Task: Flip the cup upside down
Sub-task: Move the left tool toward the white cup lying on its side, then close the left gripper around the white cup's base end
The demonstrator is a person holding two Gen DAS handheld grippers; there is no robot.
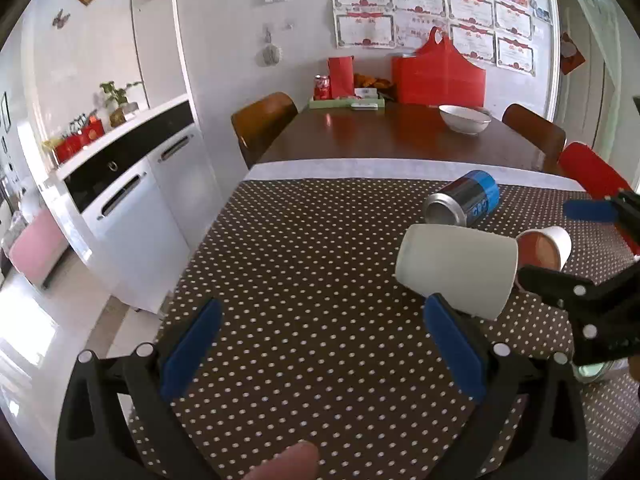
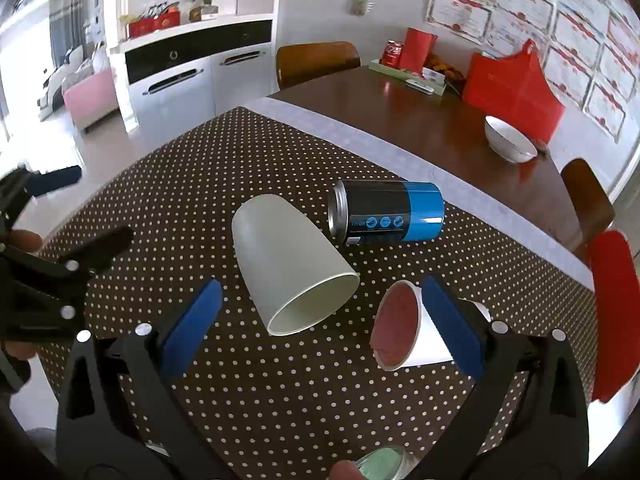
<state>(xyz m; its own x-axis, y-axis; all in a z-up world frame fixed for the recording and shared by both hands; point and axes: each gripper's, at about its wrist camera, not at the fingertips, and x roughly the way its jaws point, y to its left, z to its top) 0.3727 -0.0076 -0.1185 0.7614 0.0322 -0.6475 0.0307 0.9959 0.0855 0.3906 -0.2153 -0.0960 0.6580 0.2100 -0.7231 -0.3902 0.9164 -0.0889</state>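
Cream cup (image 2: 290,264) lies on its side on the dotted cloth (image 2: 168,184) of the counter, w/ nothing gripping it. Long axis runs base at 11 o'clock, open mouth at 5 o'clock in the right wrist view, so the rim faces the right hand-held gripper (image 2: 324,324), which has jaws spread wide and empty. Cup sits just ahead at 12, mouth betw the blue pads. Left hand-held gripper (image 1: 324,352) is also spread and empty; from it the cup (image 1: 456,268) is off at 1–2 o'clock, outside its pads. Judging by that, right is nearer and better lined up; the grab probably wants pads across the cup's sides, then a roll to put the rim down. Blue can (image 2: 386,212) lies just beyond at 1 o'clock, and a red-lined paper cup (image 2: 404,328) is beside the right pad, maybe touching; both could get bumped.
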